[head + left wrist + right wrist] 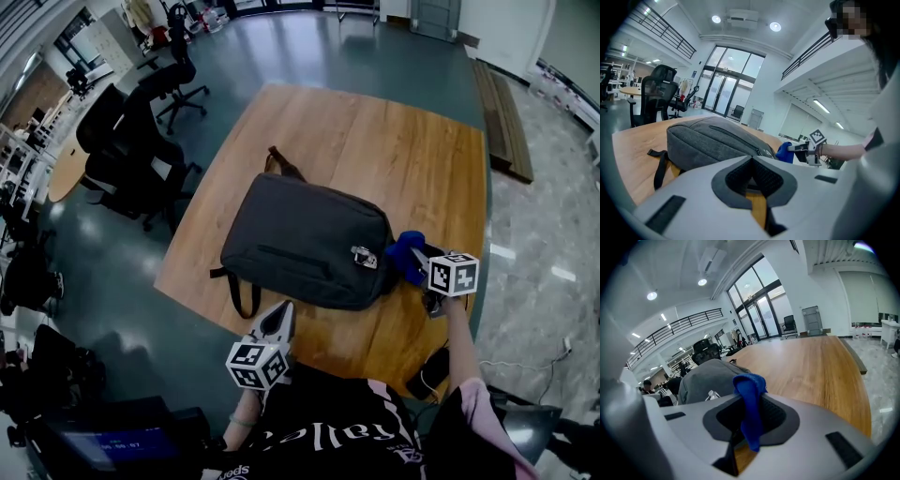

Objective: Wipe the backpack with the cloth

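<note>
While the gray backpack (305,242) lies flat in the middle of the wooden counter (403,141), I have my right tongs (424,265) just beside its right edge, pinching the blue cloth (405,253). The cloth sticks up between the jaws, and I cannot tell whether it touches the backpack. My left tongs (283,317) are pressed together with nothing between them, hovering at the counter's near edge, close to the backpack. Black office chairs (141,141) stand off to the left.
</note>
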A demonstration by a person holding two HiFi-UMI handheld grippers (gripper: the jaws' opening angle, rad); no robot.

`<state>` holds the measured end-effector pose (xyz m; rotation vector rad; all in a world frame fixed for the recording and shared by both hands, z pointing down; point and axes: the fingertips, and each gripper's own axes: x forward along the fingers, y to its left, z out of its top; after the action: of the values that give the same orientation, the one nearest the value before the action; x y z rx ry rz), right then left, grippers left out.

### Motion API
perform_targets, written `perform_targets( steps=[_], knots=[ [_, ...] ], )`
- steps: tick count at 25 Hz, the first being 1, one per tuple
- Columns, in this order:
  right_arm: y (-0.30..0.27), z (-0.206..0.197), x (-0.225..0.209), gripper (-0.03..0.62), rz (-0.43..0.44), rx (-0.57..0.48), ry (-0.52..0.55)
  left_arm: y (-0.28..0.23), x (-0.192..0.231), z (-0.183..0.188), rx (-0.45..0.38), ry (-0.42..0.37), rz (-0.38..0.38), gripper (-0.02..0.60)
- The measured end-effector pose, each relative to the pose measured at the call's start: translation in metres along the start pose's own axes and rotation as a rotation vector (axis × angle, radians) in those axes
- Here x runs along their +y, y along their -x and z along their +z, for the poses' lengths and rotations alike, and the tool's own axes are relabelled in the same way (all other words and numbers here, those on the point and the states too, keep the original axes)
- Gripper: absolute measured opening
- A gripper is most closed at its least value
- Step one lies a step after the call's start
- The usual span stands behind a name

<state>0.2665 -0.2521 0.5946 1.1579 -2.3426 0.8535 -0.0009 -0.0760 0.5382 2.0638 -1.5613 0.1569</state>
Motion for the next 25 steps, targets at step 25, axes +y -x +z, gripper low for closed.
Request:
perform_targets(
  steps=[25],
  knots=[
    [-0.082, 0.060, -0.024, 0.066, -0.147, 0.122, -0.018, 0.000, 0.086, 0.010, 0.062, 0.035, -0.036, -0.002]
  ],
)
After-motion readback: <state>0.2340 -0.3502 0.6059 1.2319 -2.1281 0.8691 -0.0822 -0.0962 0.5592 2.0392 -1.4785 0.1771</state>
